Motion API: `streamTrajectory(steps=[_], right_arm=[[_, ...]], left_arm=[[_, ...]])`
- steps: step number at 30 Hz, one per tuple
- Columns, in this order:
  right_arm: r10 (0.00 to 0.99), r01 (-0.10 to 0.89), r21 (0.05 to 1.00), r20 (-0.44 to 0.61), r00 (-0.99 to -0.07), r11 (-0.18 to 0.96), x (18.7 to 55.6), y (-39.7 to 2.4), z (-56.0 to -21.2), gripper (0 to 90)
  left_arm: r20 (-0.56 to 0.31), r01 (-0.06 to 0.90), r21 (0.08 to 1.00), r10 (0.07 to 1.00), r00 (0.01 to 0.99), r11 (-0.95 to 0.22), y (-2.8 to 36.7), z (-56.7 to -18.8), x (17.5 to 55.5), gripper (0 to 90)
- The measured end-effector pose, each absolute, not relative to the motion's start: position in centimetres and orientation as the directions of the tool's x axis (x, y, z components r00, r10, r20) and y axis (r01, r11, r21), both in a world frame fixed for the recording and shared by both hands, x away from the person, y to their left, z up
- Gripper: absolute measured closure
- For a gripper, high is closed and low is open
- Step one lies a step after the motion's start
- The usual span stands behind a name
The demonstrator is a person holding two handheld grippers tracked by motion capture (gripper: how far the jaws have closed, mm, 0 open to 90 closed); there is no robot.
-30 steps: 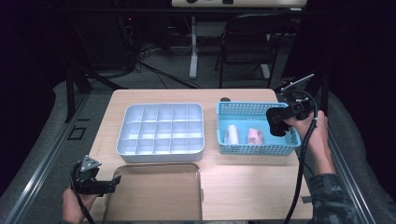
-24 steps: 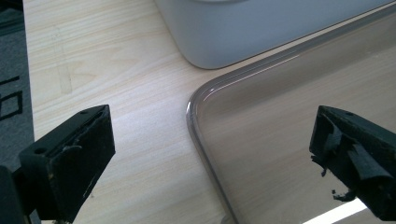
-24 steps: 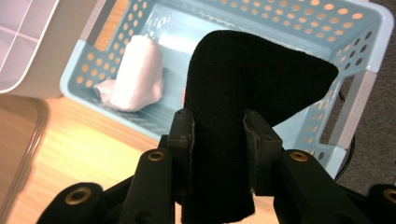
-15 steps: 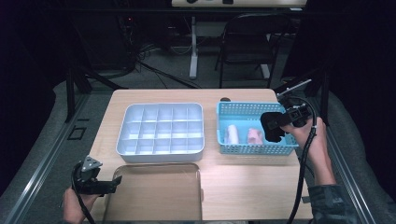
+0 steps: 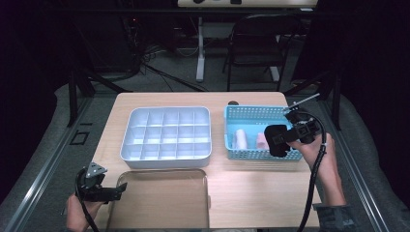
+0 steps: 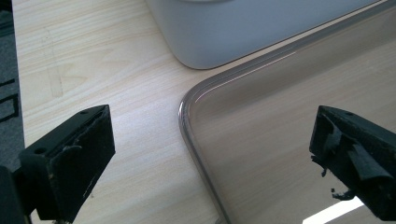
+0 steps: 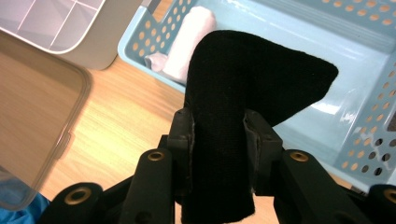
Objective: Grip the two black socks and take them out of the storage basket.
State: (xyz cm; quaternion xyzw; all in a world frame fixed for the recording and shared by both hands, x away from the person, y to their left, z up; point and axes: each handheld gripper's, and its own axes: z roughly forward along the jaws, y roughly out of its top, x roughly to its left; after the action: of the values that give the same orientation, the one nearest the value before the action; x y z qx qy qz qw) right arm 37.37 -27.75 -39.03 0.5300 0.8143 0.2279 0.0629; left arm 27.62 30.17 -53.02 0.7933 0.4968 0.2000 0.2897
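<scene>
Right gripper [image 7: 217,135]: we see its two black jaws clamped on a black rolled cloth [image 7: 243,88], the pads pressing its sides; in the high view this gripper [image 5: 283,137] sits at the right end of the table, over the basket's near right part.
Black rolled cloth: we find it standing up from between the right gripper's jaws, its free end spreading ahead of the jaws above the basket floor; in the high view it shows as a dark lump [image 5: 274,140] just left of the gripper body.
Light blue perforated plastic basket [image 7: 369,98]: it lies directly ahead of and below the right gripper; in the high view its rim [image 5: 251,110] runs to the gripper's left.
White rolled cloth [image 7: 189,44]: we see it lying in the basket, ahead and left of the right gripper's jaws, against the basket's wall.
Pink rolled item [image 5: 261,140]: it rests in the basket just left of the held black cloth; we cannot tell more of it.
Left gripper [image 6: 210,154]: its jaws stand wide apart with nothing between them; in the high view it [image 5: 104,191] hovers at the table's near left corner.
Clear plastic tray [image 6: 289,140]: its rounded corner lies just under and ahead of the left gripper's jaws.
White compartmented plastic organiser box [image 5: 167,137]: it sits beyond the left gripper, its near wall [image 6: 252,28] ahead of the jaws and just beside the tray's edge.
Light wooden table [image 6: 93,60]: we see it under both grippers.
</scene>
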Motion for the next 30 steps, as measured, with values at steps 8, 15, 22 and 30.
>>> streamTrajectory(steps=[8, 15, 22, 30], right_arm=[[0.875, 0.823, 0.442, 0.150, -0.460, 0.357, 35.6, -26.6, -40.0, 67.5], [0.859, 0.813, 0.454, 0.172, -0.482, 0.364, 34.2, -25.2, -41.7, 67.4], [0.849, 0.807, 0.444, 0.168, -0.502, 0.389, 33.4, -23.7, -43.5, 67.3], [0.842, 0.818, 0.402, 0.177, -0.510, 0.411, 32.9, -22.4, -46.2, 67.2]], left_arm=[[0.035, 0.668, 0.657, 0.899, 0.436, -0.349, 30.0, -53.1, 27.6, 0.2], [0.033, 0.663, 0.659, 0.895, 0.446, -0.355, 29.9, -53.0, 27.6, 0.2], [0.024, 0.657, 0.666, 0.891, 0.453, -0.352, 29.8, -53.0, 27.5, 0.2], [0.032, 0.642, 0.673, 0.882, 0.471, -0.367, 29.2, -52.6, 27.4, 0.2]])
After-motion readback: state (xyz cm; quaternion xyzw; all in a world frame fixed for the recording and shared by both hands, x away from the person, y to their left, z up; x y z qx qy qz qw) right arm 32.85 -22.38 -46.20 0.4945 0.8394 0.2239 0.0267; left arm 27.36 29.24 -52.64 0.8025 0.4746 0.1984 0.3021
